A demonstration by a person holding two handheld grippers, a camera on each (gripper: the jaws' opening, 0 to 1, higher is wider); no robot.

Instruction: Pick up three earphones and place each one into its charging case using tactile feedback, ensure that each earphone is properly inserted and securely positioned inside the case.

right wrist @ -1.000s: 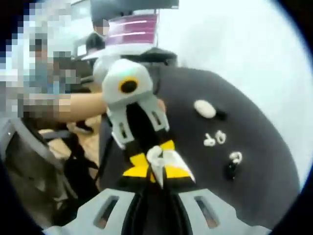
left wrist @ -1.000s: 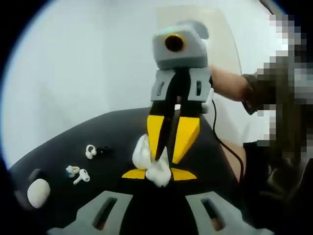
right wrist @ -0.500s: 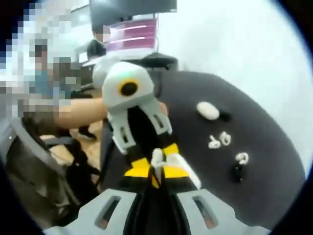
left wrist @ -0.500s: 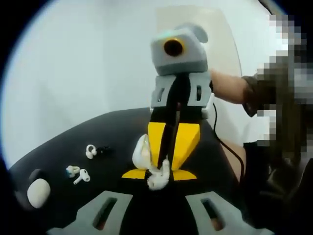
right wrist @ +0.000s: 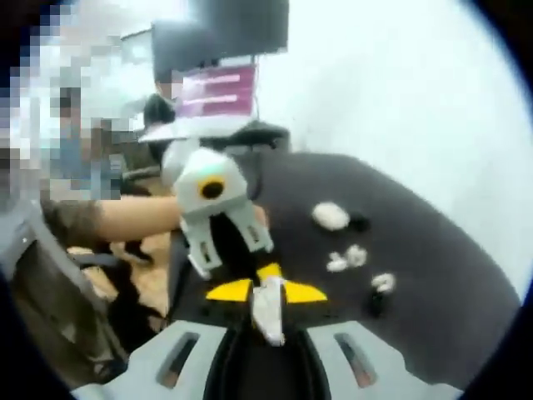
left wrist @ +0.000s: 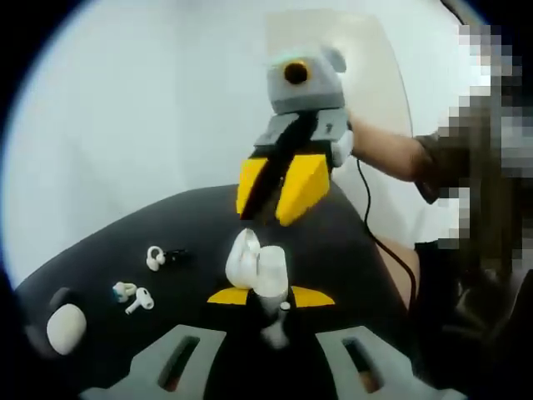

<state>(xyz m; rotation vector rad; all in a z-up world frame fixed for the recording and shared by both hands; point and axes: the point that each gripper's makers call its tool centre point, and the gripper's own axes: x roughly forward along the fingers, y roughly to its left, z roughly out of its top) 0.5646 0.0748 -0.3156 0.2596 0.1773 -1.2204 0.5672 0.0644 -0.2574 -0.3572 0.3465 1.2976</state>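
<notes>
My left gripper (left wrist: 271,296) is shut on an open white charging case (left wrist: 252,265), held upright between its yellow tips. A small white earphone (left wrist: 276,325) with a stem shows just below the case; I cannot tell what it rests on. My right gripper (left wrist: 265,218) hangs above the case, jaws slightly apart with nothing in them. In the right gripper view the left gripper (right wrist: 266,279) points toward me with the white case (right wrist: 266,307), seen between my own parted right gripper (right wrist: 266,292) tips.
On the black table (left wrist: 200,217) lie a white clip earphone (left wrist: 154,257), a pair of stemmed earphones (left wrist: 133,296) and a closed white case (left wrist: 65,327). A person's arm (left wrist: 391,150) reaches in from the right. A monitor (right wrist: 221,83) stands behind.
My right gripper has let go of the earphone at the case and risen well above it. The earphone now shows below the case. The left gripper still holds the case.
</notes>
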